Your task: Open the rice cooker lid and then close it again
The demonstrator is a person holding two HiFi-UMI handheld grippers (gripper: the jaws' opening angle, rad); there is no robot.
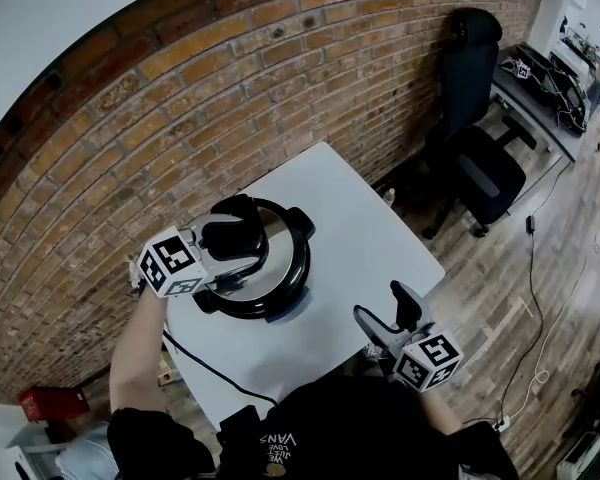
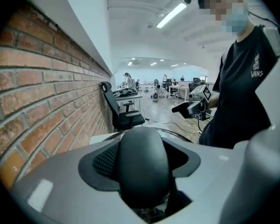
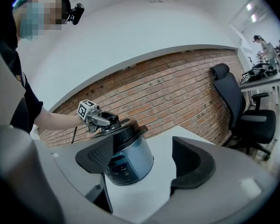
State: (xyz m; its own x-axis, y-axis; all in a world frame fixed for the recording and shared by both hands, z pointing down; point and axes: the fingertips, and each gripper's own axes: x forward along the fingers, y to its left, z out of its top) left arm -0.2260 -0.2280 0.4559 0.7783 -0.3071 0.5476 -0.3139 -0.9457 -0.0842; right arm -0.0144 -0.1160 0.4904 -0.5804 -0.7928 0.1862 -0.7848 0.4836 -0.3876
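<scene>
**Head view: left gripper on the lid handle, right gripper standing off**

Location. The rice cooker (image 3: 130, 160) stands on the white table (image 1: 370, 228), towards its far left side and near the brick wall. Its lid (image 1: 280, 230) covers the pot. No view settles whether the lid is fully seated or just started off the rim.

Handling, as judged. The lid is steel with a black moulded top, so it is rigid and probably of moderate weight. The proper hold is the lid handle (image 2: 142, 164), a broad, rounded black bar on top. Its surface looks smooth, so a grip could slide if the pull is not square to it. A lid of this type may need a turn before it lifts. Nothing braces the pot body, which could shift on the smooth tabletop.

Left gripper (image 1: 230, 260). The left gripper view shows the handle filling the gap between the jaws. The jaws stand wide, with a pad bearing on either side, so they are clamped on the handle. The forearm reaches in over the table's left edge, and the gripper tilts downward onto the lid top.

Right gripper (image 1: 390, 318). The jaws stand apart with nothing between them. The gripper is held close to level off the table's near right corner. It points towards the cooker, is well apart from it, and touches nothing.
</scene>
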